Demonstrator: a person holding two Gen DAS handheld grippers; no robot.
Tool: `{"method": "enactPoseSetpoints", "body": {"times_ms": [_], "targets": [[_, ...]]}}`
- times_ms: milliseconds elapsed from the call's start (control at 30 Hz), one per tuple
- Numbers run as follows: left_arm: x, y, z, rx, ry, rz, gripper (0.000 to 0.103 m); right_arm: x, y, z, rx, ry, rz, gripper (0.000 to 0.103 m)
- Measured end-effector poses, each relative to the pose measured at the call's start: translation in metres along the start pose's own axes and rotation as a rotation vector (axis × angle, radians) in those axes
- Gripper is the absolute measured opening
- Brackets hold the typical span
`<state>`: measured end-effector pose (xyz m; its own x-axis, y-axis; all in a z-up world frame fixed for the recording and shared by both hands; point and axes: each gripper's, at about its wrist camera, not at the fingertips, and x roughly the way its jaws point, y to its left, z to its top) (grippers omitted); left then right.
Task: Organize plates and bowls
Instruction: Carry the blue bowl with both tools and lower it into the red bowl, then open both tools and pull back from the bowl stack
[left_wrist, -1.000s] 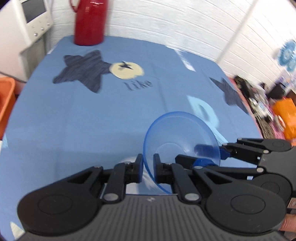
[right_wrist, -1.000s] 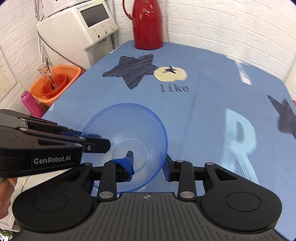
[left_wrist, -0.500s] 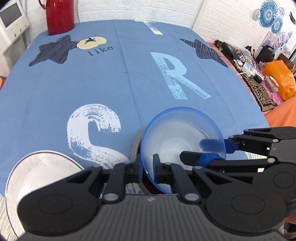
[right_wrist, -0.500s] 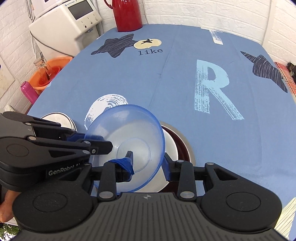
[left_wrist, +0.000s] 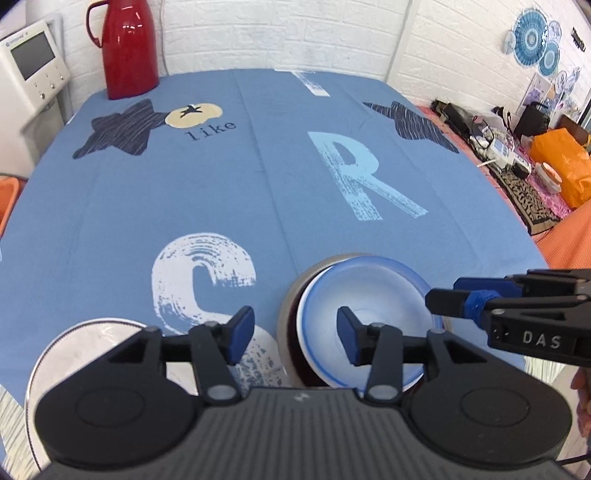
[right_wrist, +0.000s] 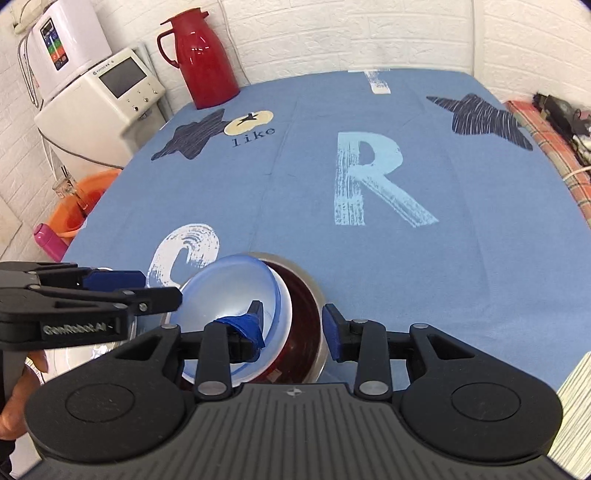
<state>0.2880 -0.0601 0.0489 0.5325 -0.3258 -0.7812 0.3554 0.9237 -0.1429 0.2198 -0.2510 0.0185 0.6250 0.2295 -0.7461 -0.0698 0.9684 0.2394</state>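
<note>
Nesting looks done: blue bowl (left_wrist: 365, 314) sits tilted inside the dark metal-rimmed bowl (right_wrist: 303, 295) at lower centre of the worktop (left_wrist: 258, 184), so left gripper (left_wrist: 295, 334) and right gripper (right_wrist: 293, 325) both hang spread, gripping nothing.

- Table under a blue cloth (left_wrist: 258, 192) printed with stars, "like", a big R and a white S.
- Red thermos jug (left_wrist: 127, 48) standing at the far left corner.
- Steel-rimmed bowl (right_wrist: 308, 295) on the near edge, just right of the S.
- White plate (left_wrist: 92, 336) at near left.
</note>
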Motion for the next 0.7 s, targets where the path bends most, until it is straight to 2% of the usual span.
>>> {"method": "enactPoseSetpoints", "body": {"times_ms": [233, 333, 467, 533, 700], "targets": [[-0.004, -0.001, -0.003, 0.008, -0.009, -0.015, 0.047, 0.004, -0.007, 0.001, 0.035, 0.018, 0.019, 0.019], [-0.009, 0.004, -0.003, -0.020, -0.017, -0.032, 0.047, -0.016, -0.009, 0.000, 0.053, -0.049, 0.034, 0.020], [-0.025, 0.012, -0.007, -0.063, -0.067, -0.043, 0.050, -0.036, -0.010, -0.014, 0.127, -0.136, 0.074, 0.021], [-0.036, 0.013, -0.013, -0.071, -0.100, -0.031, 0.052, -0.041, -0.006, -0.027, 0.137, -0.169, 0.096, 0.022], [-0.059, 0.013, -0.039, -0.089, -0.187, 0.033, 0.055, -0.042, 0.011, -0.063, 0.191, -0.259, 0.085, 0.025]]}}
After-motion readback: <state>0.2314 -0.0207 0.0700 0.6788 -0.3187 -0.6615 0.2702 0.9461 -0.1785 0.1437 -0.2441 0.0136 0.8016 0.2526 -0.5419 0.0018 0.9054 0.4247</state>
